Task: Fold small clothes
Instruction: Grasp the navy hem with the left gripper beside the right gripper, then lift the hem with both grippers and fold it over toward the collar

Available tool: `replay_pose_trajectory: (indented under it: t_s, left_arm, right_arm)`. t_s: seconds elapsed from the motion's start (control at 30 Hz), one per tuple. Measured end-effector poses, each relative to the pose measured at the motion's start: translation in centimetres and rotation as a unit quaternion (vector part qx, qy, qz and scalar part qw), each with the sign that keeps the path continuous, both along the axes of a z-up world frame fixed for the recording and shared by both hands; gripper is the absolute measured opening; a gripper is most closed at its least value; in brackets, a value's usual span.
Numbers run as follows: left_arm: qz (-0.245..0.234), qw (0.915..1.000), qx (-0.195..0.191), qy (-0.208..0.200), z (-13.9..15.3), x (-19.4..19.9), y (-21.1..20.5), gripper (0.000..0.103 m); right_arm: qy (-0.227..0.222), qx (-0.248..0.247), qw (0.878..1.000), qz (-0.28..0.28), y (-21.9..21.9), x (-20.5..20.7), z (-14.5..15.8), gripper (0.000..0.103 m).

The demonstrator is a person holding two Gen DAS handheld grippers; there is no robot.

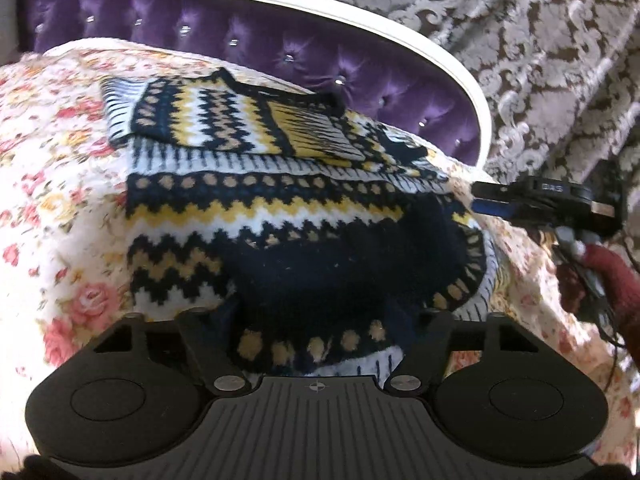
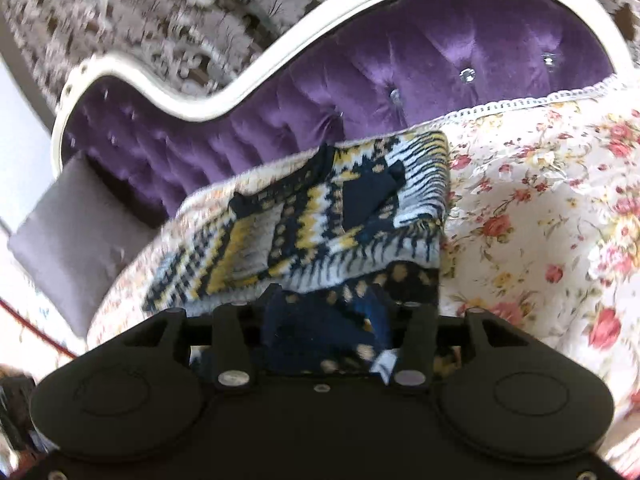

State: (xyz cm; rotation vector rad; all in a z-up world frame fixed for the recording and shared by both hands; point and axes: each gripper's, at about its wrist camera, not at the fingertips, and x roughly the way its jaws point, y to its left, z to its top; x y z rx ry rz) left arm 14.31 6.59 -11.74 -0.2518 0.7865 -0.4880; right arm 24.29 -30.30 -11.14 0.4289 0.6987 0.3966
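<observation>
A knit sweater [image 1: 280, 216] in navy, yellow and white zigzag bands lies partly folded on a floral bedspread [image 1: 60, 200]. Its sleeves are laid across its far part. My left gripper [image 1: 318, 320] sits at the near hem. Bunched navy fabric fills the gap between its jaws and hides the fingertips. My right gripper [image 1: 480, 200] reaches in from the right at the sweater's side edge, its fingers apart. In the right wrist view the sweater [image 2: 320, 216] spreads ahead, and a navy fold lies loose between the right gripper's [image 2: 344, 312] parted fingers.
A purple tufted headboard [image 1: 280, 40] with a white curved frame runs behind the bed, and patterned wallpaper [image 1: 540, 40] lies beyond it. A grey cushion [image 2: 68, 232] sits at the bed's far left. A red sleeve [image 1: 612, 272] shows behind the right gripper. Bedspread [image 2: 540, 220] extends to the right.
</observation>
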Motion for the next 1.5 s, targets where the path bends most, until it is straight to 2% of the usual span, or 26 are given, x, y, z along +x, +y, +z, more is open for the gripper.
replay_pose_trajectory:
  t_s: [0.13,0.27,0.33,0.5,0.53,0.57,0.6,0.63,0.67,0.83,0.97,1.07,1.2,1.33,1.5]
  left_arm:
    - [-0.002,0.9999,0.016,0.0,0.0,0.4,-0.2,0.026]
    - [-0.004,0.9998,0.017,-0.005,0.0,0.7,-0.1,0.024]
    - [-0.007,0.9997,0.021,-0.008,-0.1,0.8,-0.1,0.024]
    - [-0.01,0.9995,0.028,-0.014,0.0,0.8,-0.4,0.023]
    - [-0.011,0.9994,0.03,-0.017,0.1,0.7,-0.4,0.018]
    - [-0.011,0.9992,0.032,-0.022,0.1,0.6,-0.4,0.017]
    - [-0.008,0.9988,0.036,-0.032,0.3,0.3,-0.5,0.008]
    - [-0.003,0.9982,0.042,-0.043,0.6,0.0,-0.5,0.007]
    - [0.0,0.9974,0.046,-0.055,0.9,-0.4,-0.5,0.007]
    - [-0.001,0.9881,0.075,-0.134,4.1,-2.5,-0.6,0.007]
    - [-0.001,0.9816,0.081,-0.173,6.5,-2.5,-0.9,0.007]
    - [0.01,0.9782,0.075,-0.193,8.3,-1.2,-0.6,0.007]
    - [0.037,0.9735,0.077,-0.212,10.1,1.6,0.3,0.007]
    - [0.056,0.9705,0.079,-0.221,11.3,6.0,1.7,0.007]
    - [0.083,0.9695,0.091,-0.212,10.9,12.4,2.8,0.007]
  right_arm:
    - [0.0,-0.024,0.999,0.044,0.6,1.1,-1.2,0.056]
    - [-0.012,-0.06,0.994,0.094,2.1,1.8,-2.1,0.057]
    - [-0.01,-0.074,0.991,0.113,2.7,2.2,-2.7,0.065]
    - [-0.024,-0.064,0.988,0.14,3.1,2.2,-3.0,0.069]
    - [-0.025,-0.062,0.987,0.149,3.2,2.0,-3.0,0.064]
    - [-0.028,-0.066,0.985,0.159,3.4,1.7,-2.9,0.05]
    - [-0.029,-0.073,0.984,0.162,3.7,1.4,-2.9,0.039]
    - [-0.029,-0.077,0.983,0.161,3.8,1.1,-2.7,0.016]
    - [-0.031,-0.074,0.984,0.16,3.8,0.6,-2.5,0.014]
    - [-0.095,-0.049,0.985,0.134,2.8,-3.0,0.9,0.013]
    - [-0.145,-0.04,0.983,0.109,2.2,-4.6,4.5,0.013]
    - [-0.166,-0.054,0.98,0.098,2.4,-4.3,6.6,0.013]
    - [-0.183,-0.066,0.978,0.075,2.7,-2.4,8.3,0.013]
    - [-0.191,-0.071,0.978,0.051,3.1,1.2,9.1,0.013]
    - [-0.178,-0.077,0.981,0.026,3.6,6.8,8.9,0.013]
